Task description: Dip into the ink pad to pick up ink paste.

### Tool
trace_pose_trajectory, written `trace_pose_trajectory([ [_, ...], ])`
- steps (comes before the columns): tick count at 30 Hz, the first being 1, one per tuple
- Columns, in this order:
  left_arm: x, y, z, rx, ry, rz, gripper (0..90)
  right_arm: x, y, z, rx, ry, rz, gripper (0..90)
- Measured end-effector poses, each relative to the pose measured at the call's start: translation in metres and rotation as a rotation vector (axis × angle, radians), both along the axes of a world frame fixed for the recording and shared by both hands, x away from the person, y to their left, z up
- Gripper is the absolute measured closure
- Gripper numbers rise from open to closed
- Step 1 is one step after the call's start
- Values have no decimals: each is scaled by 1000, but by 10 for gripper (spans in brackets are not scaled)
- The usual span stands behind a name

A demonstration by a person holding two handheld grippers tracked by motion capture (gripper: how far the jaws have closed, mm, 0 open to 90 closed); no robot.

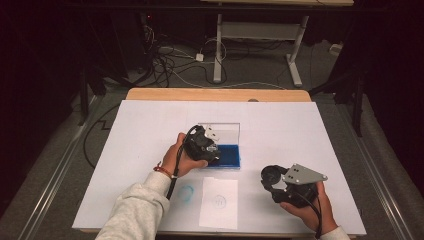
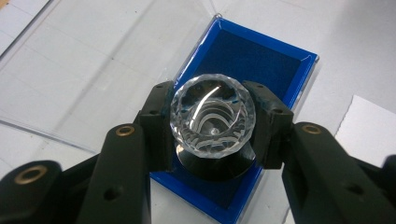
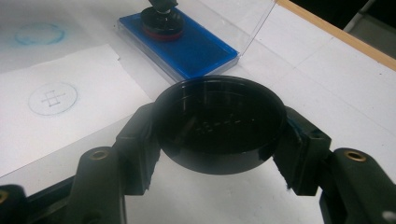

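Observation:
My left gripper point(image 2: 212, 133) is shut on a stamp point(image 2: 212, 116) by its clear faceted knob. The stamp's black base sits on the blue ink pad point(image 2: 252, 56), whose clear lid point(image 2: 93, 60) lies flipped back. In the high view this gripper point(image 1: 210, 150) is at the pad point(image 1: 229, 157) in mid-table. My right gripper point(image 3: 219, 144) is shut on a round black cap point(image 3: 219, 123), open side up, held above the white table near its front right point(image 1: 272, 176). Ahead of it stand the pad point(image 3: 196, 51) and the stamp point(image 3: 161, 21).
A white paper sheet point(image 1: 219, 202) with a round blue stamped mark point(image 3: 52, 98) lies near the front edge. A blue ring smudge point(image 1: 186, 193) marks the table cover left of it. The wooden table edge point(image 1: 217, 94) runs along the far side.

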State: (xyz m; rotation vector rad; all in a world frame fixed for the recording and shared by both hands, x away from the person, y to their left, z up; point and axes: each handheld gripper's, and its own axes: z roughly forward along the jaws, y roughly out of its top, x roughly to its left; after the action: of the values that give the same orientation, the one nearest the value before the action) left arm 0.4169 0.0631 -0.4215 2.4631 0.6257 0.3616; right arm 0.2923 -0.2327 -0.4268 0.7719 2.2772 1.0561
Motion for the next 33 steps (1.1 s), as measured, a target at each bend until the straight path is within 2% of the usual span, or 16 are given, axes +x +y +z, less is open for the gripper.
trace_pose_trajectory([
  [7,3,6,0,-57,25,17,548,0,-1,0,0,1,-1,387],
  [11,-2,11,10,-93,-7,18,548,0,-2,0,3,0,-5,387],
  [14,-7,15,18,-104,-37,23,548,-1,-3,0,8,-4,-8,387],
  [17,-12,22,24,-137,-50,24,548,-1,-3,1,8,-7,-8,387],
  [24,-26,34,34,-183,-79,10,548,-1,-4,1,8,-10,-11,387],
  [27,-32,36,34,-195,-86,-2,548,-1,-5,1,8,-10,-13,388],
  [33,-42,39,38,-183,-106,-25,548,-2,-4,1,11,-12,-8,388],
])
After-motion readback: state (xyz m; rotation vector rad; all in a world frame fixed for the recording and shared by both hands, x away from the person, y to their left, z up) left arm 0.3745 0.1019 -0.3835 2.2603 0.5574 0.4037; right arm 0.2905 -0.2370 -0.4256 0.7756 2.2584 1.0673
